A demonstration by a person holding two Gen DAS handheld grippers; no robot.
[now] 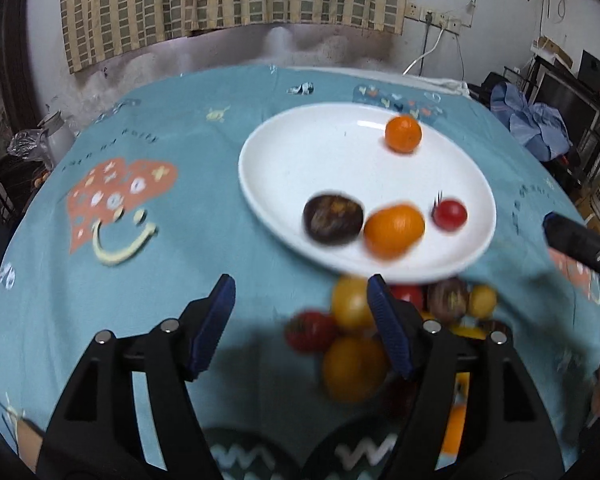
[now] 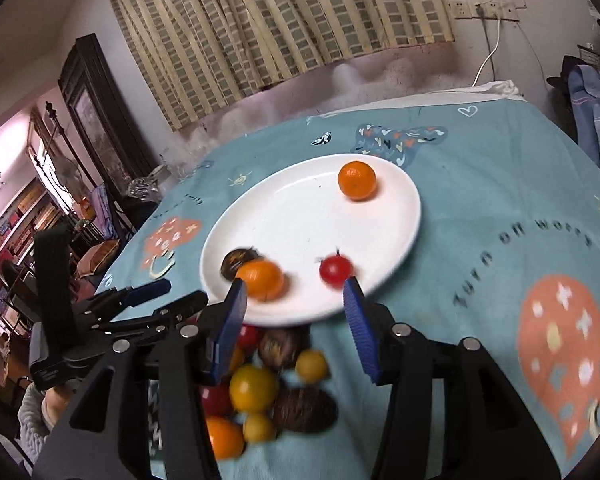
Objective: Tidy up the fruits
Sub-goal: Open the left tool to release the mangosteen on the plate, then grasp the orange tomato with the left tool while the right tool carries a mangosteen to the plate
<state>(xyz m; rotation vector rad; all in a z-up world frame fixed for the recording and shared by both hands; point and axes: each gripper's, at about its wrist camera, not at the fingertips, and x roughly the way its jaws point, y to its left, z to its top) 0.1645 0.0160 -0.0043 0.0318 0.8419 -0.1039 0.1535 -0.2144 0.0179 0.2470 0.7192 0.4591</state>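
Four fruits lie on the white plate [image 2: 396, 236] beyond the open, empty right fingers [image 2: 294, 322]; the heap of loose fruit [image 2: 276, 384] sits under and between them, by the plate's near rim. Small, round, smooth, they look light and prone to roll, so grip across the middle; the left fingers [image 1: 300, 322] also gape empty, with bare surface [image 1: 140, 280] on their left

The white plate [image 1: 300, 152] looks like glossy, smooth ceramic. A matt printed cloth [image 1: 180, 248] covers the tabletop. The hand-held gripper [image 1: 300, 300] is matt black plastic with ribbed blue pads [image 1: 388, 328].
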